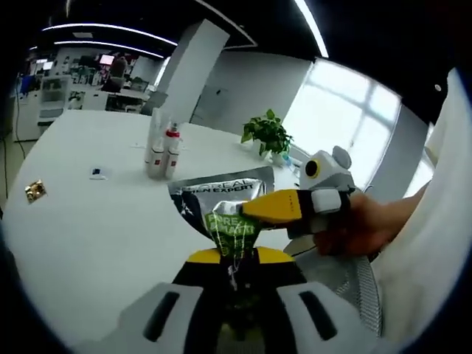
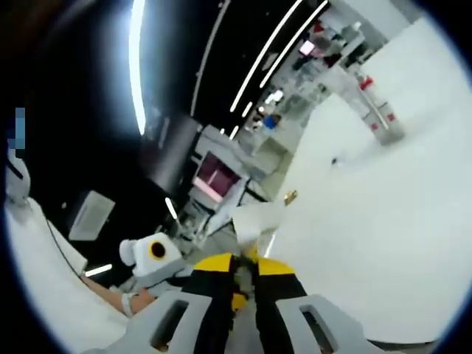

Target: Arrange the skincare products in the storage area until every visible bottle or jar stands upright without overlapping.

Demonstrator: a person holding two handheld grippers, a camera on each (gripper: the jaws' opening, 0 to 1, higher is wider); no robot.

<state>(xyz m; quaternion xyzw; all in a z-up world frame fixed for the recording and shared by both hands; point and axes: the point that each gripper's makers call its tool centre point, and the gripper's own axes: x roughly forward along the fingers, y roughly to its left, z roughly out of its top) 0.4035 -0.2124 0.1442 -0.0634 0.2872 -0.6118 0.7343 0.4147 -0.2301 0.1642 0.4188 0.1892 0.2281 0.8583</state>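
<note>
- Left gripper [image 1: 234, 259]: jaws closed on the lower end of a silver packet [image 1: 221, 199], which it holds above the white table [image 1: 88, 243]; the grip at the bottom edge appears meant to steady the packet while the other tool works at its top.
- Right gripper [image 1: 254, 209]: seen in the left gripper view entering from the right, held in a person's hand [image 1: 361, 225]; its yellow-and-black jaws are pinched on the upper green part of the same packet; in the right gripper view its own jaws [image 2: 242, 284] stand nearly together around a pale, crumpled edge, presumably that packet.
- Judgement: two opposed grips on one packet suggest it is being pulled open or straightened, probably to get at a product inside; this cannot be confirmed.
- Writing: the silver face reads "L'OREAL" partly cut off, and below it "MEN EXPERT"; the green panel carries white letters too distorted to read.
- Bottles [image 1: 162, 151]: a small cluster stands upright far back on the table, well apart from the packet; one has a red cap; they appear again in the right gripper view [image 2: 380, 110].
- Other things: a potted plant [image 1: 267, 135] near the table's far edge; a small gold-coloured item [image 1: 35, 191] and a small card [image 1: 98, 173] lying flat at the left.
</note>
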